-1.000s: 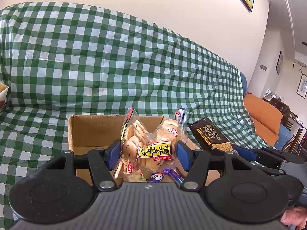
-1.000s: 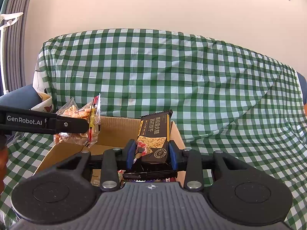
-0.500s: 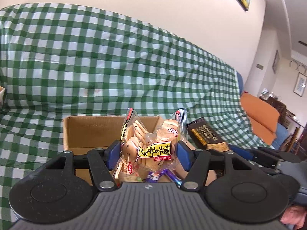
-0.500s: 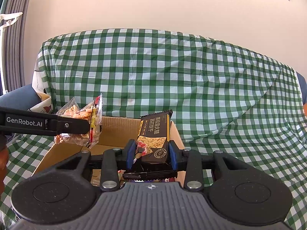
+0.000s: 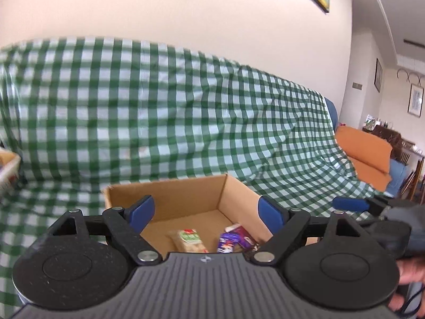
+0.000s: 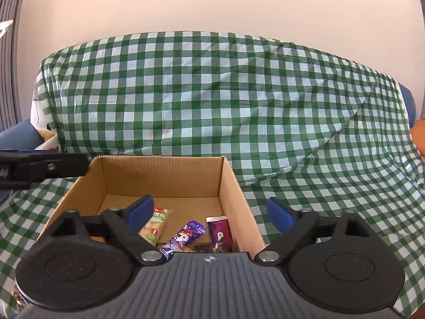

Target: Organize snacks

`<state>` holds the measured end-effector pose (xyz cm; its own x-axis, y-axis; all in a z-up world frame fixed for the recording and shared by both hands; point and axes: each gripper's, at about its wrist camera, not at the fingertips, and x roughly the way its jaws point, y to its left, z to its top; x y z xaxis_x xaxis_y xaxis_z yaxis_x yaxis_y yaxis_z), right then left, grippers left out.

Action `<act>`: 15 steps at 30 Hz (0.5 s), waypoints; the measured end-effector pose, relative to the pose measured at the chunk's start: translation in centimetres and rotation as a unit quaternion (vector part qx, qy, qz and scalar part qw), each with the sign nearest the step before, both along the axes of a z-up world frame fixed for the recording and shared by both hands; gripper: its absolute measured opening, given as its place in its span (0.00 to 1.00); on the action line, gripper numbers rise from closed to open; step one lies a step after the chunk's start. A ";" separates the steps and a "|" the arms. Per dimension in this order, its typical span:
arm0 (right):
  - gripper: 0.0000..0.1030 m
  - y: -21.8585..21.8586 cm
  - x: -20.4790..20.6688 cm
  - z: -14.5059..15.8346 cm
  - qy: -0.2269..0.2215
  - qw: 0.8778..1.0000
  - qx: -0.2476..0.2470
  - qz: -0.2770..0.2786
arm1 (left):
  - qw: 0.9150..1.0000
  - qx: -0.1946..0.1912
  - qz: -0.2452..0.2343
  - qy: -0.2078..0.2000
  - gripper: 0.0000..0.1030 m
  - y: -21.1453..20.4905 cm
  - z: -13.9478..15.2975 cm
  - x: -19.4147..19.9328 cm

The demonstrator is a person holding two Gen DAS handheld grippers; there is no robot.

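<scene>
A sofa draped in a green-and-white checked cloth (image 6: 212, 101) fills both views, and on its seat an open cardboard box (image 6: 164, 175) is set, flaps out of the way, its far wall upright. Above the near edge of this box both tools are held, pointed slightly downward. The left gripper (image 5: 204, 211) is seen with its jaws opening wide and nothing between its blue fingers (image 5: 140, 210); the right gripper (image 6: 209, 212) is likewise opening, its jaws spread past the box's right wall and empty. On the box floor several snacks are seen lying flat: a green-labelled cracker pack (image 6: 155, 224) at the left, a purple wrapper (image 6: 186, 235) in the middle, and a dark maroon packet (image 6: 219, 228) at the right, close together but not stacked. The release step is judged to be in hand. It would be done well if both grippers are lifted straight up and clear before being swung aside, so that the box walls are not caught, and if the landed packets are checked for lying flat.
</scene>
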<state>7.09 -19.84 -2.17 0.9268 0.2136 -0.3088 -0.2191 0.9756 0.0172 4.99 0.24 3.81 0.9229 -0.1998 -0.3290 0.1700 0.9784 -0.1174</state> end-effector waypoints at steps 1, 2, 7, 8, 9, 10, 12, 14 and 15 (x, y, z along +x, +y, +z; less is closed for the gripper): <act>0.98 0.0 -0.3 0.1 -0.002 1.000 0.005 0.000 | 1.000 0.004 -0.002 -0.004 0.86 0.1 0.2 -0.7; 0.99 -0.2 -0.7 0.2 -0.003 1.000 0.012 0.002 | 1.000 0.006 -0.001 -0.003 0.87 0.1 0.3 -1.4; 0.99 -1.3 -3.0 0.2 0.004 0.999 0.040 0.000 | 0.999 0.001 0.012 0.032 0.94 -0.2 0.2 -5.0; 0.99 -1.6 -3.5 0.1 0.009 0.999 0.045 -0.001 | 0.999 -0.003 0.016 0.042 1.00 -0.3 0.0 -5.9; 0.99 -1.9 -4.1 0.0 0.015 0.999 0.049 -0.002 | 0.998 -0.006 0.021 0.052 1.00 -0.5 -0.2 -6.7; 0.99 -2.2 -4.7 -0.1 0.019 0.999 0.050 -0.005 | 0.997 -0.005 0.029 0.066 1.00 -0.8 -0.5 -7.5; 0.99 -2.7 -6.0 -0.4 0.022 0.998 0.050 -0.007 | 0.995 0.006 0.045 0.092 1.00 -1.6 -1.2 -8.9; 0.99 -3.1 -7.2 -0.6 0.025 0.999 0.047 -0.012 | 0.990 0.013 0.065 0.121 1.00 -2.2 -1.9 -10.0; 0.99 -3.3 -7.7 -0.8 0.028 0.998 0.045 -0.014 | 0.988 0.012 0.074 0.138 1.00 -2.5 -2.3 -10.4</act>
